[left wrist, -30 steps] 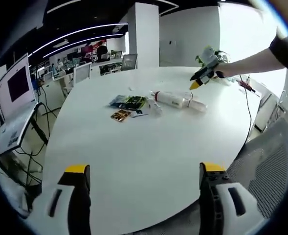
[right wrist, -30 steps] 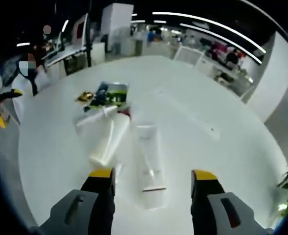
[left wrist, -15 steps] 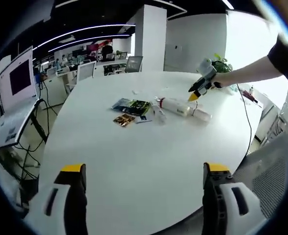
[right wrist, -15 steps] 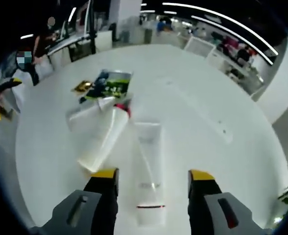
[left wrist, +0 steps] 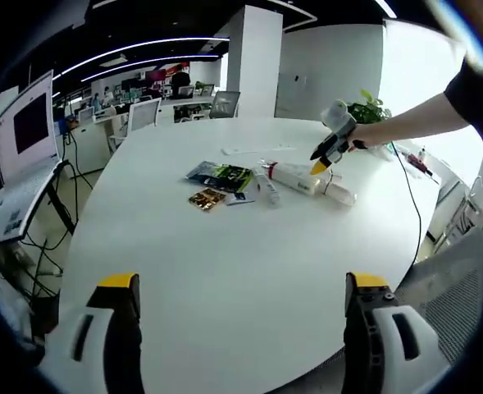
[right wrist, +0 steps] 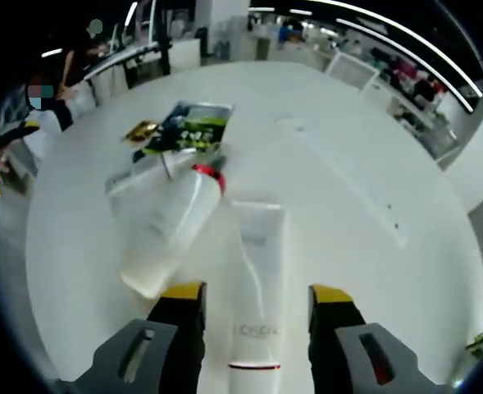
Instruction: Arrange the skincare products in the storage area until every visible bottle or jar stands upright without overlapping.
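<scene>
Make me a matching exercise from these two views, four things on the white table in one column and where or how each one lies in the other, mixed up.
Things:
1. white tube
2. white bottle
3. green packet
4. gold sachet

Places or states:
A. lying flat between the right gripper's open jaws
B. small, beside the green packet
C. lying on its side, red band at its neck
D. flat, beyond the bottle's neck

Pairs: 1-A, 2-C, 3-D, 4-B
</scene>
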Available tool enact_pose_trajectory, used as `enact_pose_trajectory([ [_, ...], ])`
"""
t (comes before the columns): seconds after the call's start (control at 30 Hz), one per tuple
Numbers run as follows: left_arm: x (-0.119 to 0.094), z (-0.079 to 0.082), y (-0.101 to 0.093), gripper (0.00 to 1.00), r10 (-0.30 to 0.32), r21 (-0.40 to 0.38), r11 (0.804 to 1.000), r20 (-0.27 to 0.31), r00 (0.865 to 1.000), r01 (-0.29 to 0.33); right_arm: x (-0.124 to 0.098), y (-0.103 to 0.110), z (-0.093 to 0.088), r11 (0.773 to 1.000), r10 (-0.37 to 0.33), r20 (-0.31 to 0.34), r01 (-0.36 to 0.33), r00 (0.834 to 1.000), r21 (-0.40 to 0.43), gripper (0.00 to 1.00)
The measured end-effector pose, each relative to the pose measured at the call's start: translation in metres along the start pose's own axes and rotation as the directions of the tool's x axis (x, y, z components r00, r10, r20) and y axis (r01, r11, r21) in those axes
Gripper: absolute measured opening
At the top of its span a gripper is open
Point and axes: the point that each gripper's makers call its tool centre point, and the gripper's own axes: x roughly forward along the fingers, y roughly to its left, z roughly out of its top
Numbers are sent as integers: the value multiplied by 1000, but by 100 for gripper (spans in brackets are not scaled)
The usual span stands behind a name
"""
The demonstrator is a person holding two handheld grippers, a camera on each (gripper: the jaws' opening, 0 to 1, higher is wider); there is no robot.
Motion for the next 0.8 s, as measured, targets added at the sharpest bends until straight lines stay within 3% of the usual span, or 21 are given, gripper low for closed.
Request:
enact_pose_trajectory([
  [0.37,-1,-5,3,96,12,-22,1000,-6,1000,-12,14,-3,5,999,48,-12,-47,999,18,40],
  [0.5,0,-6,4,96,12,-27,1000,-13,1000,-12,18,-5,1,999,47,-46,-48,998,-15,29],
  [0.63,1,-4,5,94,17,-32,999,-8,1000,-17,21,-2,2,997,75,-48,-75,996,-6,29],
  [0.73,4,-4,4,93,16,-33,999,-9,1000,-16,26,-1,-15,993,69,-139,-81,988,-81,31],
  [0.77,4,-3,4,93,16,-32,999,-9,1000,-16,26,0,-4,993,83,-78,-89,993,-75,30],
  [0.8,5,-3,4,93,16,-33,999,-8,1000,-16,26,-4,-7,995,77,-97,-83,992,-53,28],
])
